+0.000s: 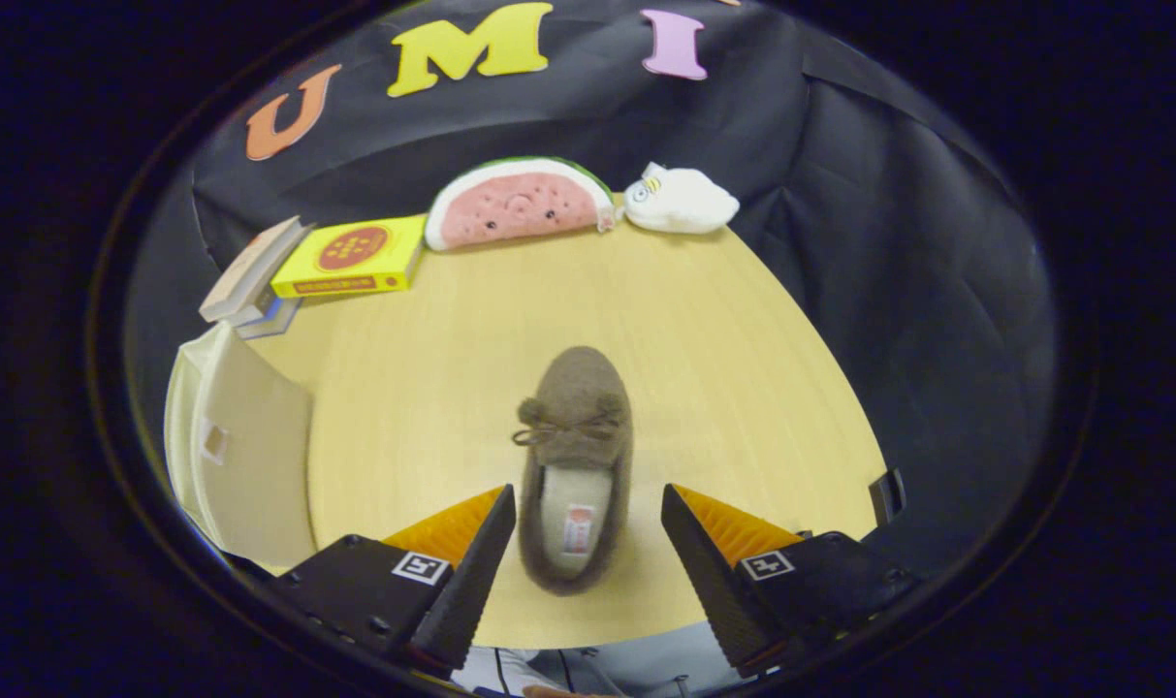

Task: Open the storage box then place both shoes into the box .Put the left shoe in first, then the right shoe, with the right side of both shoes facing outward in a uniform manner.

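Lying near the middle of the table (704, 320), a brown fuzzy shoe (578, 456) has its heel between the spread-open fingers of the gripper (588, 543), which touch nothing. Its toe points to the far edge. The white storage box (243, 456) stands at the left edge, partly cut off, so its inside is hidden. At the far edge sit a watermelon toy (520, 204), a white plush (680, 202), perhaps an animal, and a yellow book (350, 257).
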Tool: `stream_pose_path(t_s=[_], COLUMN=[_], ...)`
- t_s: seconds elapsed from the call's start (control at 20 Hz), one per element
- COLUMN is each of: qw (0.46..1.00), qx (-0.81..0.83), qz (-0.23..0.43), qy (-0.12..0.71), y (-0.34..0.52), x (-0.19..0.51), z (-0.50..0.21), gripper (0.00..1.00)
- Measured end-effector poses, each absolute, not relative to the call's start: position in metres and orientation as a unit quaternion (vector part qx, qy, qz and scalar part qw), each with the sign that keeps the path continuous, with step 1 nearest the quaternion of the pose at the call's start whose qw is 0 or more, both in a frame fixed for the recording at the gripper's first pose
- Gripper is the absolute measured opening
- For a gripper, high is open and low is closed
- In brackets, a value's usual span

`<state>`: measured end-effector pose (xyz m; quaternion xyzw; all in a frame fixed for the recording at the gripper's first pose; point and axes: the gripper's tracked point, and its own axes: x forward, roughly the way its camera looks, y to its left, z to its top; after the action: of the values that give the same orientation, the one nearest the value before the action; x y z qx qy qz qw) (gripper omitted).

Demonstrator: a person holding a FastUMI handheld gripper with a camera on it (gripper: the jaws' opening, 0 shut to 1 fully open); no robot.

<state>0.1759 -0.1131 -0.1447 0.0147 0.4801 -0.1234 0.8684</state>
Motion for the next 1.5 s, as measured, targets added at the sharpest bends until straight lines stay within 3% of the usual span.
stream_pose_path(t_s=[0.15,0.35,0.45,0.5,0.6,0.75,0.8,1.1,1.5], qw=[0.852,0.84,0.839,0.84,0.84,0.841,0.839,0.844,0.881], qx=[0.023,0.047,0.065,0.062,0.056,0.063,0.069,0.086,0.088], qz=[-0.149,-0.14,-0.119,-0.106,-0.099,-0.098,-0.096,-0.107,-0.07], qy=[0.501,0.523,0.527,0.529,0.53,0.529,0.531,0.518,0.46], y=[-0.143,-0.146,-0.135,-0.132,-0.129,-0.126,-0.128,-0.124,-0.068], x=[0.183,0.191,0.196,0.199,0.199,0.196,0.199,0.191,0.18], z=[-0.179,-0.205,-0.208,-0.208,-0.209,-0.211,-0.209,-0.191,-0.095], gripper=[0.88,0.72,0.55,0.36,0.16,0.15,0.0,0.01,0.0])
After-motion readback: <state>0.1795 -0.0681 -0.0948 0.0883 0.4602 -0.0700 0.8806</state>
